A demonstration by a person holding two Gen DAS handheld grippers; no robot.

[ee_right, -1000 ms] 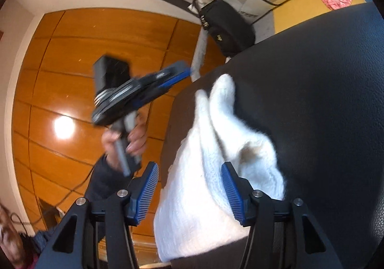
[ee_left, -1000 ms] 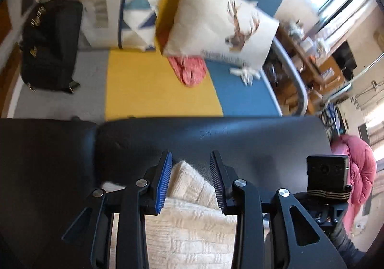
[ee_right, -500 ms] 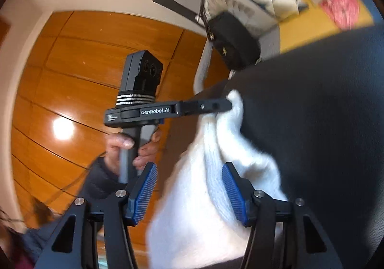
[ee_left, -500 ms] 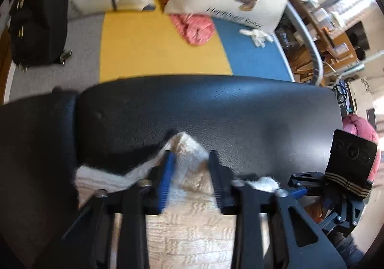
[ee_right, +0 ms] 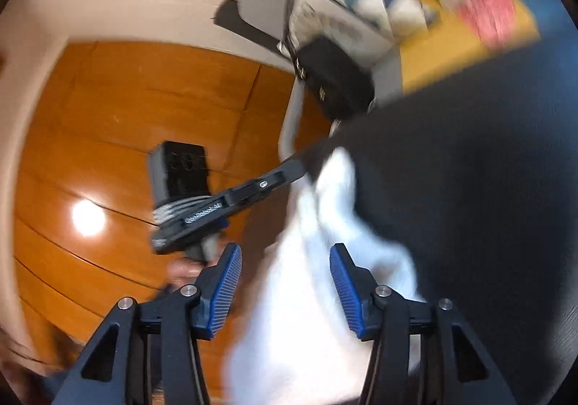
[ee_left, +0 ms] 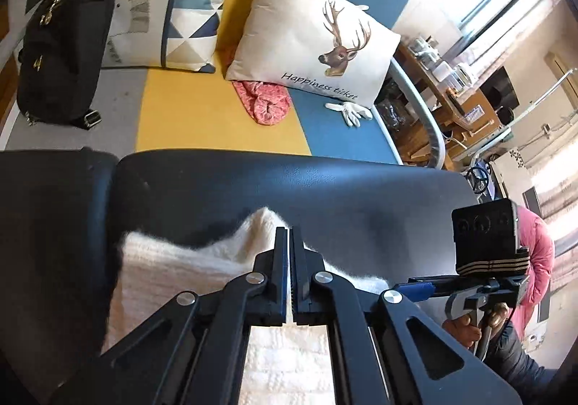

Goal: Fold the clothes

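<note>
**Left tool pinched the knit; right tool spread over it**

Your left tool (ee_left: 289, 242) was pressed together on a raised fold of the white knit (ee_left: 173, 268), which lay on the black cushion (ee_left: 253, 188) in front of you. Your right tool (ee_right: 285, 282) stood spread, its blue pads (ee_right: 227, 282) either side of the knit (ee_right: 310, 260) without touching it; that view was blurred. In the left view, the right tool (ee_left: 415, 289) sat just beside the knit's right edge, with your hand (ee_left: 466, 332) below it. Beyond the cushion lay a bed (ee_left: 202, 116) in grey, yellow and blue, carrying a black bag (ee_left: 61, 58), a triangle pillow (ee_left: 173, 11), a deer pillow (ee_left: 310, 36), a red cloth (ee_left: 263, 101) tucked partly under the deer pillow, and a white glove (ee_left: 348, 110). A cluttered desk (ee_left: 448, 87) stood to the right.
</note>
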